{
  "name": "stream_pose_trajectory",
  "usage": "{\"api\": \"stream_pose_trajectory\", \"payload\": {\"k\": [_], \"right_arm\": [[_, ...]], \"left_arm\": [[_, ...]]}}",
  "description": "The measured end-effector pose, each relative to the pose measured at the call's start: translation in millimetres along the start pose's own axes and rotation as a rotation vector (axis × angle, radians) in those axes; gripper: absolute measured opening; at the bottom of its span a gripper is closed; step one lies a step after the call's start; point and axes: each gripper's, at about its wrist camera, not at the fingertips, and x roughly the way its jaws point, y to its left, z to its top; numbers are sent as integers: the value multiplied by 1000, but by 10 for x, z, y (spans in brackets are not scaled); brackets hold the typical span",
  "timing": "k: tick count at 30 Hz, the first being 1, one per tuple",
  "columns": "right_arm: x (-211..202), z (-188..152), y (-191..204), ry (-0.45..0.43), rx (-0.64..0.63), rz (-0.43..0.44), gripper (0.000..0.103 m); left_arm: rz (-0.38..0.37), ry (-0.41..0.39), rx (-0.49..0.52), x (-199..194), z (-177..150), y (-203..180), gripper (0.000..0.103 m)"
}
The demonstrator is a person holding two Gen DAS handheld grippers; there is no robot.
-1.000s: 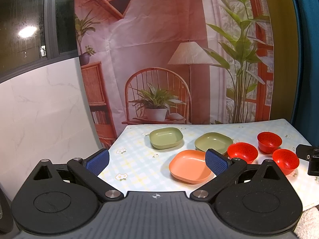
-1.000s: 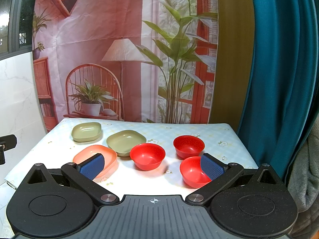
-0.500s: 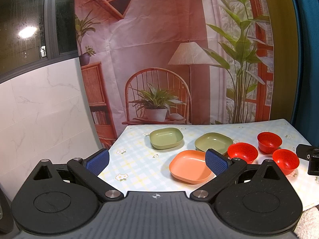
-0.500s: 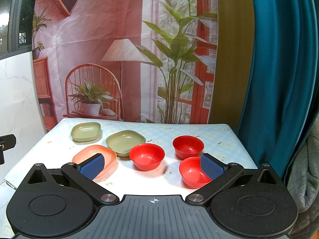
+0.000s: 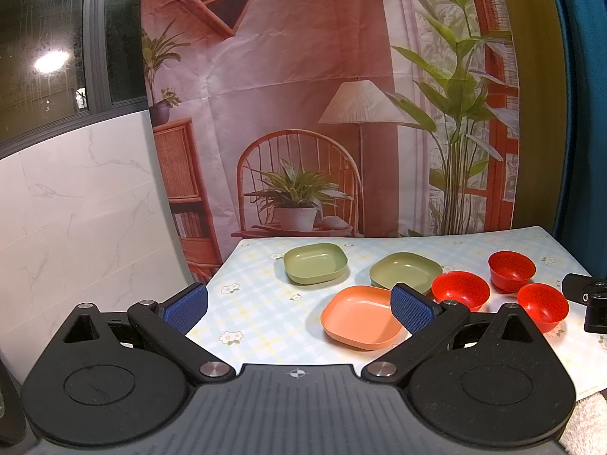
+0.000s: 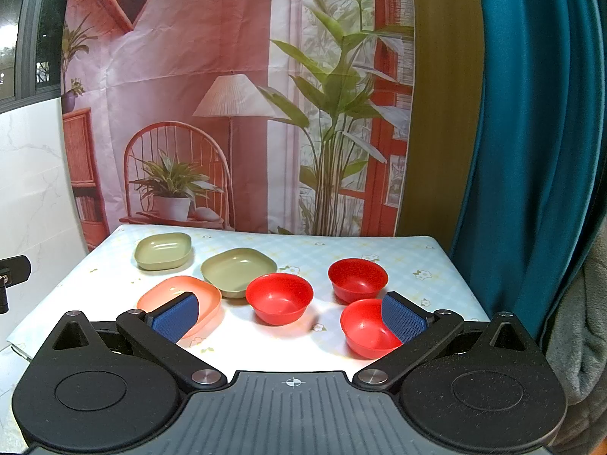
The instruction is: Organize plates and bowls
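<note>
Since nothing is yet stacked, the left claw [image 5: 299, 303] and the right claw [image 6: 290, 318] are both held spread wide and empty above the near edge of the tabletop [image 6: 303, 254], presumably so that a first dish can be chosen. Three square plates are laid on the left, the orange plate [image 5: 362, 322] nearest, one green plate [image 5: 315, 263] farthest and another green plate [image 5: 405, 275] between, while three red bowls [image 6: 279, 297] are grouped apart on the right, none nested. A checked, flower-printed cloth is spread over the tabletop, behind which a printed backdrop [image 6: 242, 113] of a chair, lamp and plants is hung, flanked by a teal curtain [image 6: 531, 151] and a marble-look wall [image 5: 83, 208].
</note>
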Motion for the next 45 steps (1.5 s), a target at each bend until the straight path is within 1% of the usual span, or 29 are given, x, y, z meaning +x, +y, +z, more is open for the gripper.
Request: {"api": "stream_pose_trajectory", "payload": {"k": [26,32,36,38,40,43,45], "right_arm": [[-13,-5,-9,-1,-1,0,103],[-8,15,-33,-17,12,18,103],[15,104,-188,-83,34,85,103],[108,162,-245,-92,45,104,103],[219,203,-293,-100,50,113,103],[433,289,-350,-98,57,102,103],[581,347,-381,-94,56,101,103]], "left_arm": [[0,0,0,-4,5,-5,103],[-31,6,7,40,26,-7,103],[-26,-4,-15,161,66,32,103],[-24,-20,-40,255,82,72,103],[-22,-40,-41,390,101,94,103],[-6,-11,-11,638,163,85,103],[-17,9,3,807,187,85,103]]}}
